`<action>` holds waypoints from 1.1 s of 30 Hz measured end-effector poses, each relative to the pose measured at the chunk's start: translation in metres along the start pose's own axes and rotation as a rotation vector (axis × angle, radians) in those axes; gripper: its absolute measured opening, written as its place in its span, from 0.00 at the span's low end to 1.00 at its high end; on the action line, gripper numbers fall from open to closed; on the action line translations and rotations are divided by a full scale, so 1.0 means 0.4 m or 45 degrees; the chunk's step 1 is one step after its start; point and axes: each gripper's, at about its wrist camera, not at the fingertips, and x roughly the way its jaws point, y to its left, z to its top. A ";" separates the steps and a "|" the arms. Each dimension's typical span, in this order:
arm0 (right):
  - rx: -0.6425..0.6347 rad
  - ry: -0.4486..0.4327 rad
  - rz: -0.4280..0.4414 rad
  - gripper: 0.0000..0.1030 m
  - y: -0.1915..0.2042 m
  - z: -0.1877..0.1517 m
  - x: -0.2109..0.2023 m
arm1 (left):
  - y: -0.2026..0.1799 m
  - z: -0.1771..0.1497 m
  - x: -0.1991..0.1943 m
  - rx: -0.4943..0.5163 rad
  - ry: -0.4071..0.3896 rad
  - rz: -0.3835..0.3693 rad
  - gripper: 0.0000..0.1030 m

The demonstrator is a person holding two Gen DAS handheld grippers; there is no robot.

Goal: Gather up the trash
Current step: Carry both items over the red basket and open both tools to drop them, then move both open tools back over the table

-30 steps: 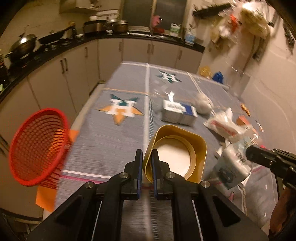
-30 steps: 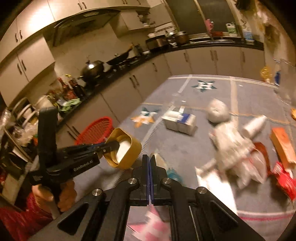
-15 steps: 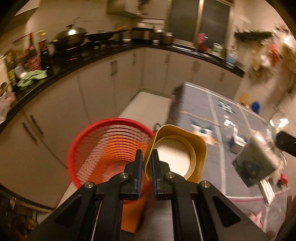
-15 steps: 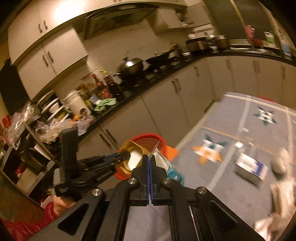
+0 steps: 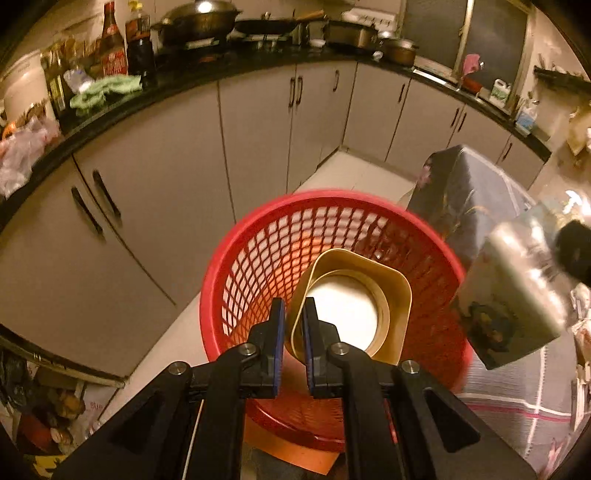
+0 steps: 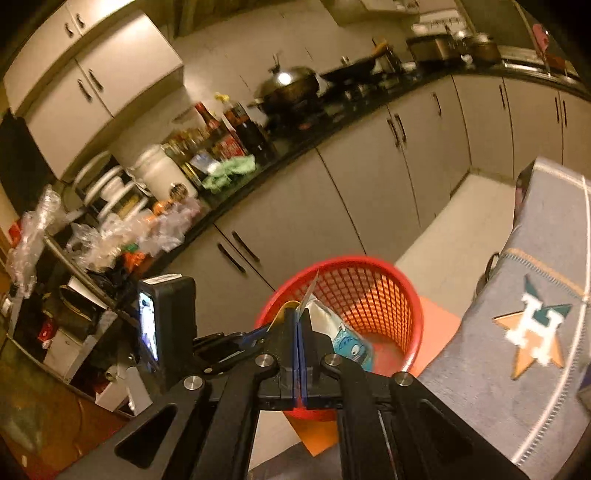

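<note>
A red mesh basket (image 5: 258,266) stands on the floor beside the table; the right wrist view has the red mesh basket (image 6: 373,291) too. My left gripper (image 5: 293,314) is shut on the rim of a gold paper bowl (image 5: 391,295), held right over the basket's mouth. My right gripper (image 6: 297,321) is shut on the edge of a clear plastic bag with a blue print (image 6: 347,338), hanging over the basket's near rim. The same bag (image 5: 517,299) shows at the right of the left wrist view. The left gripper's body (image 6: 166,325) sits left of the basket.
Grey cabinets (image 5: 184,166) with a black counter of pots and bottles (image 5: 199,22) line the far side. The table with its grey star-patterned cloth (image 6: 535,332) lies right of the basket. An orange sheet (image 6: 439,317) lies under the basket. Cluttered shelves (image 6: 74,236) stand at left.
Both grippers swung left from over the table to above the red basket, carrying the gold bowl and the plastic bag. The basket now fills the middle of both views.
</note>
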 end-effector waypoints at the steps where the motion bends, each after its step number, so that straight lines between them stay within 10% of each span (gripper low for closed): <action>1: 0.009 0.021 -0.007 0.01 -0.006 -0.004 0.021 | 0.002 -0.005 0.017 -0.008 0.020 -0.002 0.09; 8: 0.041 0.127 -0.094 0.04 -0.057 -0.042 0.096 | -0.002 -0.014 0.050 -0.001 0.041 0.001 0.15; 12: 0.044 0.131 -0.107 0.20 -0.069 -0.048 0.075 | -0.002 -0.008 0.025 0.012 -0.017 0.002 0.47; 33: 0.261 -0.145 -0.210 0.31 -0.188 -0.259 -0.432 | -0.258 -0.106 -0.289 0.226 -0.222 -0.223 0.57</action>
